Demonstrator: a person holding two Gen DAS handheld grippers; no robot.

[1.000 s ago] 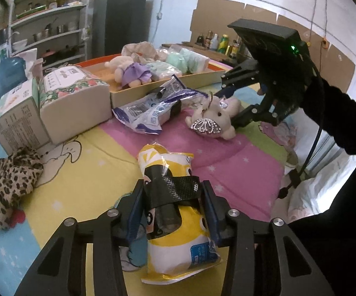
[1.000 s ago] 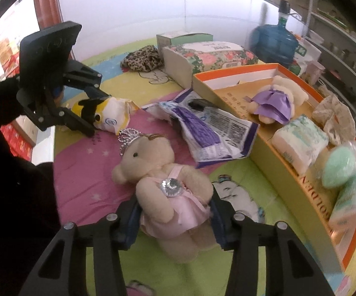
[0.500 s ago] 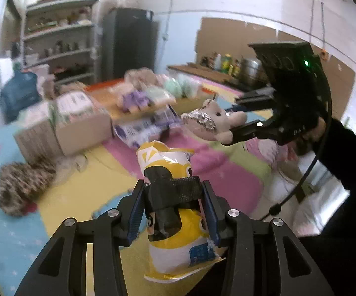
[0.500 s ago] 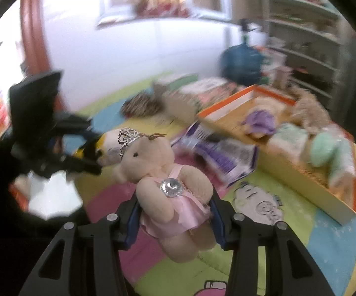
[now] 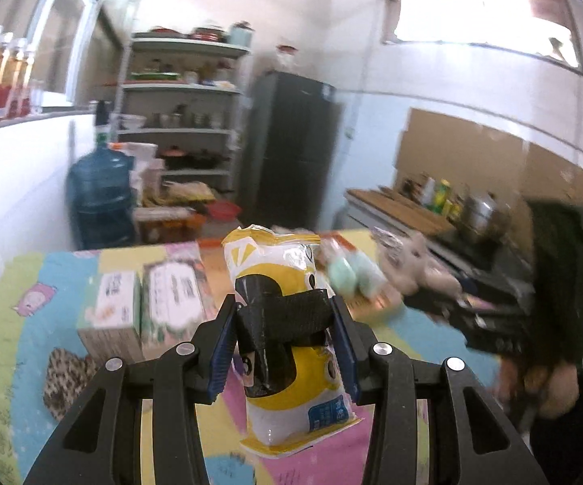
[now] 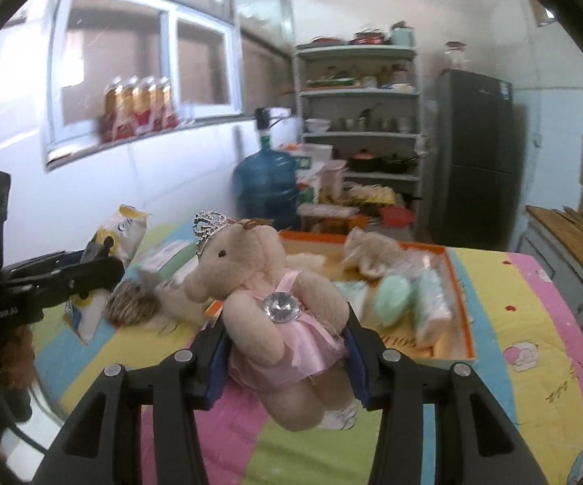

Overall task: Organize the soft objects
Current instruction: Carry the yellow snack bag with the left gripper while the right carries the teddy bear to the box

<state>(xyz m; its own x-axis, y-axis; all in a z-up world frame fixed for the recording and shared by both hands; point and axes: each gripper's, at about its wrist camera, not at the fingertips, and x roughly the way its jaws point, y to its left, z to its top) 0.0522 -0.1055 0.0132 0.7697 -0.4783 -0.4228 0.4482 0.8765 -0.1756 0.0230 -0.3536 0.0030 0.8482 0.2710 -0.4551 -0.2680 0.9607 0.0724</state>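
Both items have been lifted clear of the colourful mat (image 6: 533,315). The yellow tissue pack (image 5: 287,323) is clamped between the fingers of the left gripper (image 5: 283,347), and the bear in the pink dress (image 6: 275,303) is clamped by the right gripper (image 6: 285,353). Since a second ago the view has swung up towards the orange-rimmed box (image 6: 459,295), so placement there is judged to be next.

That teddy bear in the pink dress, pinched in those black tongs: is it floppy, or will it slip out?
Probably soft and light: the teddy bear bulges around the right gripper, clamped at its skirt. Its head leans sideways and its legs dangle, so likely floppy. The satiny skirt might be slick, yet the plush looks squeezed enough to stay put.
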